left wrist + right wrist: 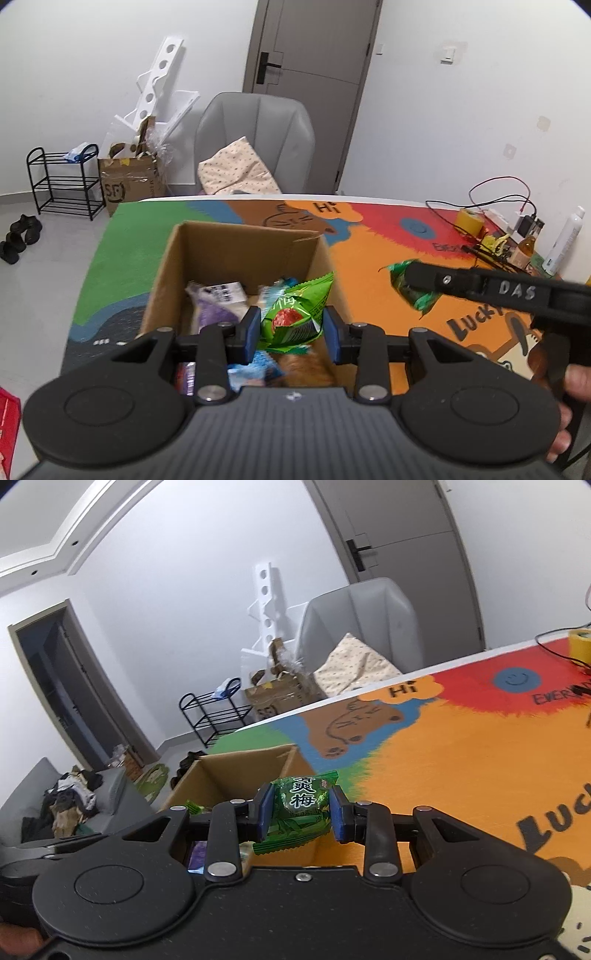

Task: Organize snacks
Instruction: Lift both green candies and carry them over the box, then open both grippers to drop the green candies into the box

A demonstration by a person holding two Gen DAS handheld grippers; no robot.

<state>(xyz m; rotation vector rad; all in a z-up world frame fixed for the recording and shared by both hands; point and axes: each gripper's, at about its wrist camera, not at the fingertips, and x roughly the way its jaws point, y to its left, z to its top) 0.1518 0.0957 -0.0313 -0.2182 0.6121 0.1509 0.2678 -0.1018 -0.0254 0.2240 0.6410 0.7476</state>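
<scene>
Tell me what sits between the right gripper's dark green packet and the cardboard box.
Nothing: in the left wrist view only bare orange mat separates the dark green packet in the right gripper from the cardboard box.

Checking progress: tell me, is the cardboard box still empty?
No, the cardboard box already holds several snack packets, including a purple one.

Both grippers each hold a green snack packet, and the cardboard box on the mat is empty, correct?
Not quite. The box is not empty: the left wrist view shows packets inside, including a purple one. The left gripper and right gripper do each hold a green packet.
</scene>
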